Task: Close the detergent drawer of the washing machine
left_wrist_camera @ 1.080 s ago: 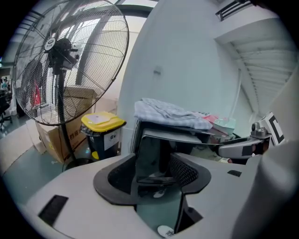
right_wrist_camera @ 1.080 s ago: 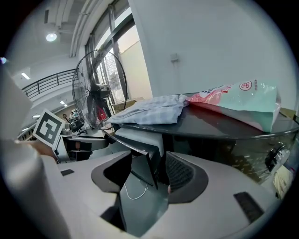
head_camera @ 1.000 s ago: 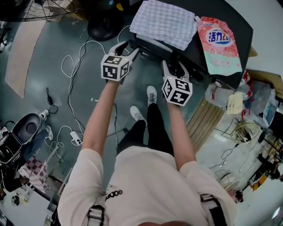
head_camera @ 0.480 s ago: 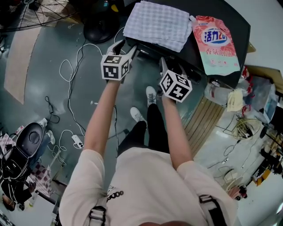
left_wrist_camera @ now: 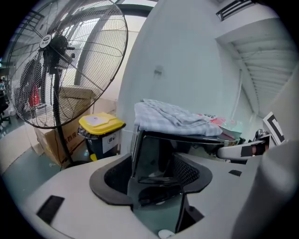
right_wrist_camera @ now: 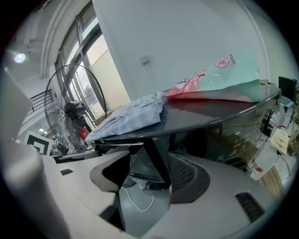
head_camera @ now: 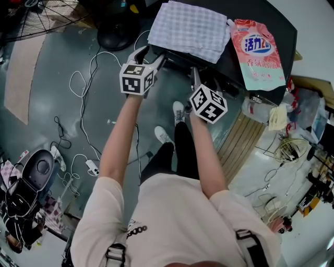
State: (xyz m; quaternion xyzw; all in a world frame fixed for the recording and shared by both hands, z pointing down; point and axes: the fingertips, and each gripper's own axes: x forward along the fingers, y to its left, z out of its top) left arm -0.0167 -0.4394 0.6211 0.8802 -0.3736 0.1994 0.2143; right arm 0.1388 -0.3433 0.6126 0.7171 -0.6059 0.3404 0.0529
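Observation:
The black washing machine [head_camera: 271, 15] stands at the top of the head view, and its dark detergent drawer [head_camera: 175, 56] sticks out of the front below a checked towel [head_camera: 190, 26]. My left gripper [head_camera: 148, 55] is at the drawer's left end. In the left gripper view the glossy drawer front [left_wrist_camera: 156, 154] stands between its jaws [left_wrist_camera: 152, 175], which have just been opening. My right gripper [head_camera: 204, 81] is further right along the front. Its jaws [right_wrist_camera: 149, 175] have also just been opening, with a dark slanted edge [right_wrist_camera: 156, 161] between them.
A pink detergent pouch [head_camera: 258, 52] lies on the machine's top beside the towel. A large floor fan [left_wrist_camera: 60, 60] and a yellow-lidded bin [left_wrist_camera: 100, 128] stand to the left. White cables [head_camera: 91, 78] trail over the grey floor. Clutter and slats [head_camera: 242, 141] fill the right side.
The right gripper has rolled a little about its own axis. Both grippers have stayed at the drawer front.

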